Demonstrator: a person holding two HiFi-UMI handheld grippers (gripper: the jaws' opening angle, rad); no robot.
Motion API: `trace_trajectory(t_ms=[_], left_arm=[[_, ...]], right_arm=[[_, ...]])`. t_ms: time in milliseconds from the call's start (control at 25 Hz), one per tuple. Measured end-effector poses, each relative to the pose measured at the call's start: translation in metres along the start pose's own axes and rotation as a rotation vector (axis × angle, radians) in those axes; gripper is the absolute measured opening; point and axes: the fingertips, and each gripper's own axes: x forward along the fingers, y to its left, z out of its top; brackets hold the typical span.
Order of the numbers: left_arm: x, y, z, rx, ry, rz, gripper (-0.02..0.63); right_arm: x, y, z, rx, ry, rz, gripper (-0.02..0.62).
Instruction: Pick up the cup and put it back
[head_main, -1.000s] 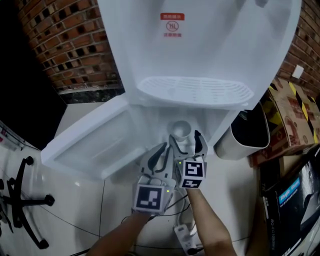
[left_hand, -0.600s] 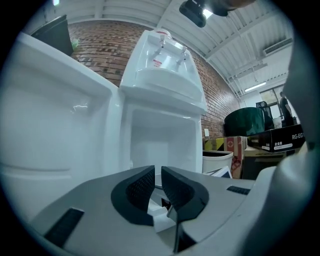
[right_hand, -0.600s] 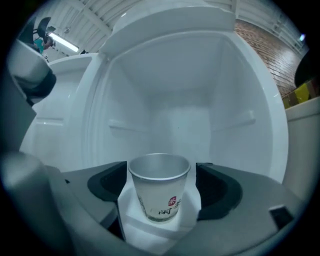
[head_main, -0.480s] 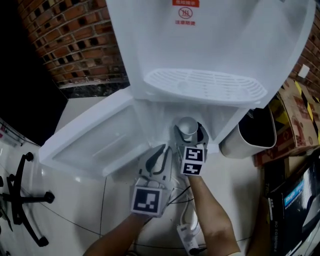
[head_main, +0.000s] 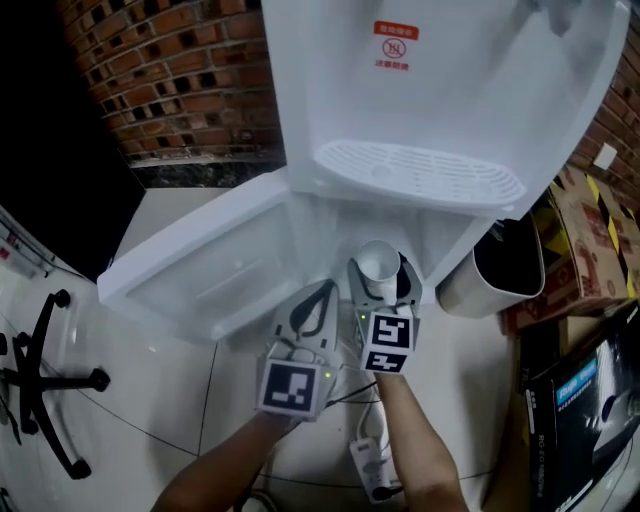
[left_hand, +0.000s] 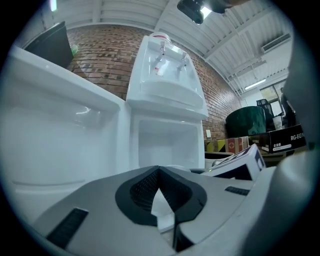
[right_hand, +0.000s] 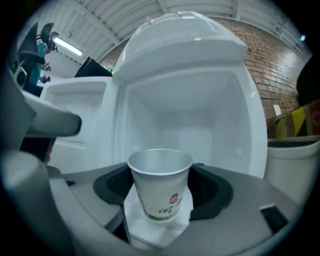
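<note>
Right gripper view: cup (right_hand: 160, 195) upright between right gripper (right_hand: 161, 171) jaws, which have just been closing onto its sides.
Left gripper (left_hand: 159, 171): jaws together, empty.
Backdrop: open white cabinet (right_hand: 192, 122).

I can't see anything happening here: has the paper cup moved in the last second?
No, not noticeably. The cup sits just below the front edge of the drip tray, as it did before; mostly the camera shifted.
</note>
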Motion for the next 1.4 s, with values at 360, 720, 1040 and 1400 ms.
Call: trace_trajectory(t_ms=[360,720,1040,1400], left_arm=[[-0.021,-0.016,0.039,-0.043,-0.056,0.027,0.002],[-0.018,-0.027,0.070,-0.051,-0.081,-0.005,0.002],[-0.024,-0.030,0.072,-0.038,-0.087,-0.010,0.002],[-0.023,-0.037,0.071,-0.038,-0.093,-0.025,0.002]], right_arm=[[-0.099,0.018,0.093,-0.032,-0.062,0.022,0.344],[-0.147,0.008,0.119,-0.050,-0.034,0.002,0.344],[-0.145,0.012,0.107,-0.044,-0.015,0.020,0.344],[-0.138,0.009,0.103,-0.036,-0.022,0.014,0.344]])
